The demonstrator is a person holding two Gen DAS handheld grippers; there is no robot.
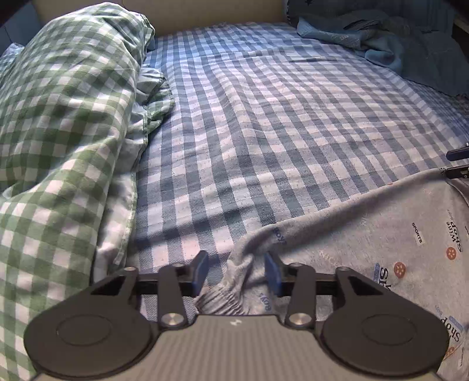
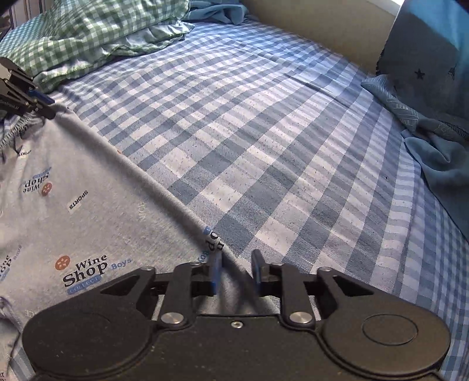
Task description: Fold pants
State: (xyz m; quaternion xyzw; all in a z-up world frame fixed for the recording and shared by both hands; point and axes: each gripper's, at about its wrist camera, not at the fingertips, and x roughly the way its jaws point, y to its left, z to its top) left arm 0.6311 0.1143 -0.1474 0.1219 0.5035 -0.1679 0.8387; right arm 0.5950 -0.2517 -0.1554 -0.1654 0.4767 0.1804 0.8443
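Grey printed pants (image 1: 366,234) lie on the blue checked bed sheet (image 1: 263,117), with "Wine Shop" lettering. My left gripper (image 1: 236,271) is open, its blue pads on either side of the bunched elastic corner of the pants (image 1: 234,281). My right gripper (image 2: 236,271) is open at the folded far edge of the pants (image 2: 88,190); the edge runs between its pads. The left gripper's fingers (image 2: 32,96) show at the pants' far corner in the right wrist view. The right gripper's fingers (image 1: 457,162) show at the right edge of the left wrist view.
A green checked duvet (image 1: 58,117) is heaped along the left side of the bed. A blue blanket (image 2: 439,140) and dark pillow (image 2: 425,58) lie on the right. A beige headboard (image 2: 307,26) runs along the far edge.
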